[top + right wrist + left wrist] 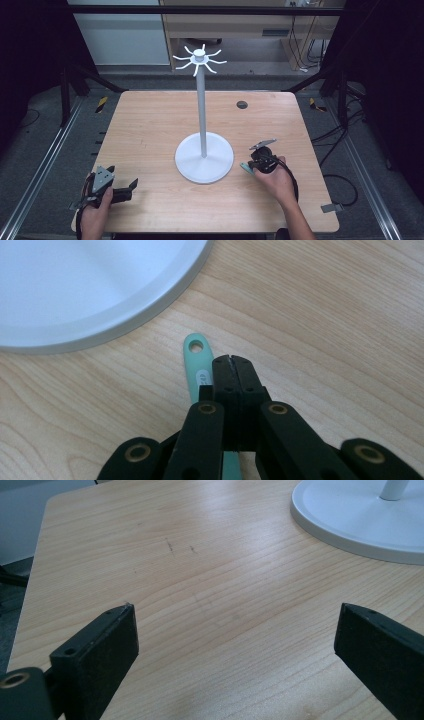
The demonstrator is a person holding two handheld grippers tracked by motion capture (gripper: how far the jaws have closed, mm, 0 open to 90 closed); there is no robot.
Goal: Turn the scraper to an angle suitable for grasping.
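A: Looking down on the pale wood-grain tabletop [150,130] — tall white metal stand with a round flat base and a crown of curved hooks [202,150] standing near the middle.

B: Noting the right hand-held gripper [255,162], sitting just right of that round base, low over the wood. Jaws pressed together, tips meeting in a thin seam in the right gripper view [232,371].

A: Gripping anything?

B: Not clamping, as far as can be told. Lying just beside the closed jaws, on their left in the right gripper view — a slim mint-green plastic handle with a hanging hole at its end [196,360], flat on the tabletop, its holed end pointing toward the base rim and stopping just short of it. Lower part running under the gripper body, so hidden there. Showing as a small green tip [246,168] at the gripper's left in the high view.

A: And the left hand-held gripper [125,189]?

B: Resting at the near-left corner of the tabletop, well apart from the green handle. Jaws standing wide apart in the left gripper view [235,645], holding only bare wood between them, with the edge of the white base [350,525] showing farther off.
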